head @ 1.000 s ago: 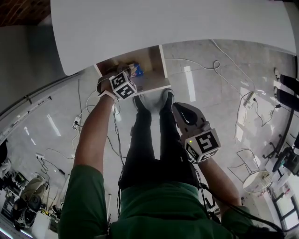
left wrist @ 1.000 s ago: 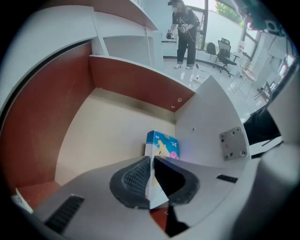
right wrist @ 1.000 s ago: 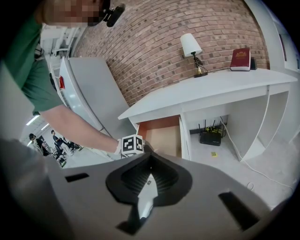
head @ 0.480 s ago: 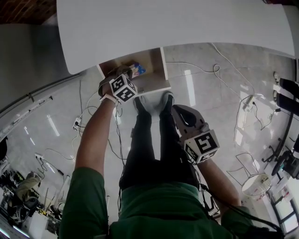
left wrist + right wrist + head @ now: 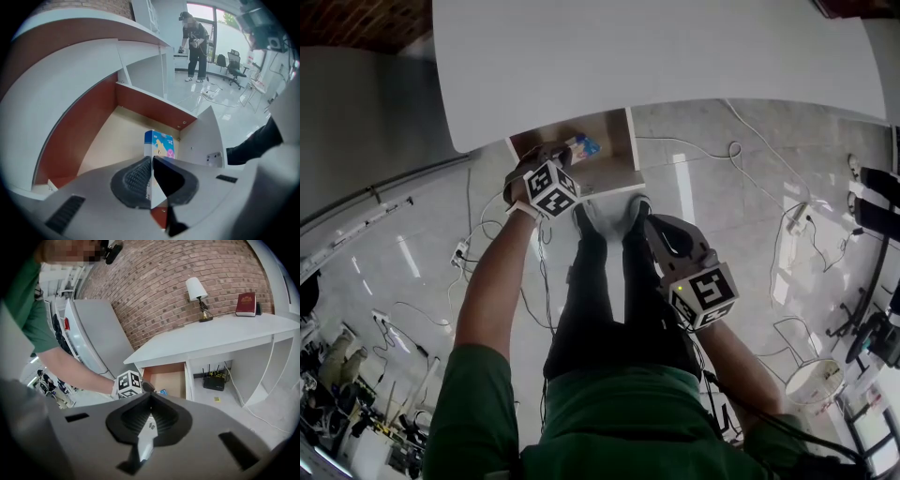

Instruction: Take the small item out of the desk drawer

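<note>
- Left gripper (image 5: pixel 151 180): jaws closed on the small box (image 5: pixel 160 143), one ribbed pad on each flat side; the box's lower part sits between the pads.
- Small box: blue and white carton with a pink patch. It stands on end and juts out past the jaw tips, above the open drawer.
- Drawer (image 5: pixel 112 140): pulled out from under the desk, directly ahead of and below the left jaws. It has a pale wood floor and reddish-brown walls, and its white front panel lies to the right of the jaws.
- Desk (image 5: pixel 675 56): white top, beyond the left gripper and overhanging the rear of the drawer.
- Right gripper (image 5: pixel 147 420): jaws together, nothing between them. It is held well back from the drawer, beside the person's legs, and points toward the desk.
- Ahead of the right jaws: the left gripper's marker cube, with the drawer just behind it.
- On the desk top, far ahead of the right jaws: a lamp (image 5: pixel 197 289) and a red book (image 5: pixel 247 304) against the brick wall.
</note>
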`<state>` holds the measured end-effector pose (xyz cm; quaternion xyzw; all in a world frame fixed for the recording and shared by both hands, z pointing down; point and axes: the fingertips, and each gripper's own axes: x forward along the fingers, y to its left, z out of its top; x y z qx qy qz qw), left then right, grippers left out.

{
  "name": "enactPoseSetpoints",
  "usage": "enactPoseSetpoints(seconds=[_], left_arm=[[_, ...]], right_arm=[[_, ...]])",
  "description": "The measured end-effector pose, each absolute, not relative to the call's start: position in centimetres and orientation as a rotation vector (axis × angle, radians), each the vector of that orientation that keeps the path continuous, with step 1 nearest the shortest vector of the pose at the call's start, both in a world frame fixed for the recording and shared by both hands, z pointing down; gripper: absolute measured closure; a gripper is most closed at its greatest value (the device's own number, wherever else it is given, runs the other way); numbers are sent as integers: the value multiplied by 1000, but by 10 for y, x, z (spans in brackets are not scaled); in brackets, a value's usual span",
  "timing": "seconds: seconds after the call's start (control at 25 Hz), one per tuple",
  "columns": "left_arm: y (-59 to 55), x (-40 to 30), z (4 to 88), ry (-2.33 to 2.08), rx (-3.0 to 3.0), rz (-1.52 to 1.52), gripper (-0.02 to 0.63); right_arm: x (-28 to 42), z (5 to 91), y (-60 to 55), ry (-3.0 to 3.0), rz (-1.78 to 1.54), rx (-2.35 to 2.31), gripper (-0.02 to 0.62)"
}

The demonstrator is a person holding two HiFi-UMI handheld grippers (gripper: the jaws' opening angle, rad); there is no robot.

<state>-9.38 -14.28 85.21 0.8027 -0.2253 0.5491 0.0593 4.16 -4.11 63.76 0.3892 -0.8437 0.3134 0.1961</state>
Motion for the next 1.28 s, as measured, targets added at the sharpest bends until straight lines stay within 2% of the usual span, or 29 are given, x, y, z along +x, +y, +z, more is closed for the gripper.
enactPoseSetpoints(seconds=[0.64,1.28], left_arm=[[-131,-90,785,-699,2472,1611,586],[-129,-87,675,-712,2514,1520,586]], right_arm=[[45,594,-67,-2412,788,1112,592],[41,524,-89,-2502,690,1128,592]])
